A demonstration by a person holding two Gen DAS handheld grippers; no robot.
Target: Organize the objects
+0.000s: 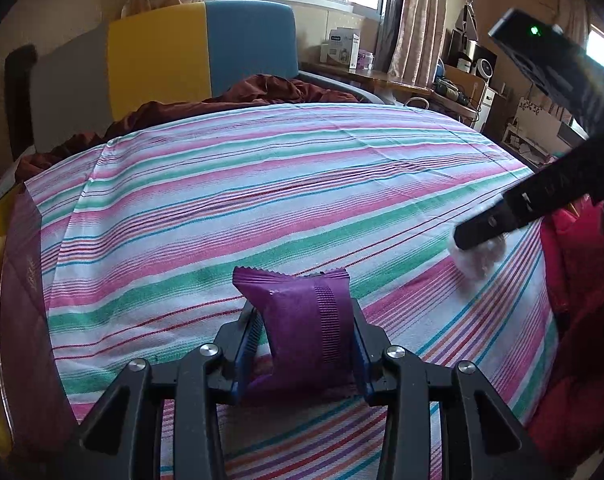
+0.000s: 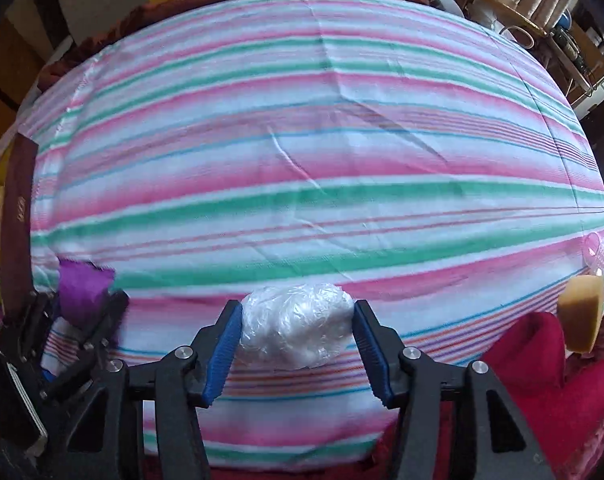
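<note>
From the left wrist, our left gripper [image 1: 306,336] clamps the purple packet [image 1: 302,316] upright; the wad [image 1: 480,258] lies far right, under the right gripper [image 1: 482,232].

From the right wrist, the wad [image 2: 296,326] sits crosswise between our right pads [image 2: 226,344], apparently touching both; the cloth [image 2: 302,160] stretches ahead.

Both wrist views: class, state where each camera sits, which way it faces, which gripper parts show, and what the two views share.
Left wrist: on the left gripper, facing forward and down across the striped cloth; its fingers clamp a purple packet.
Right wrist: on the right gripper, facing steeply down; its fingers flank a white wrapped bundle.
Shared: cloth, packet, bundle, each other's gripper.
</note>
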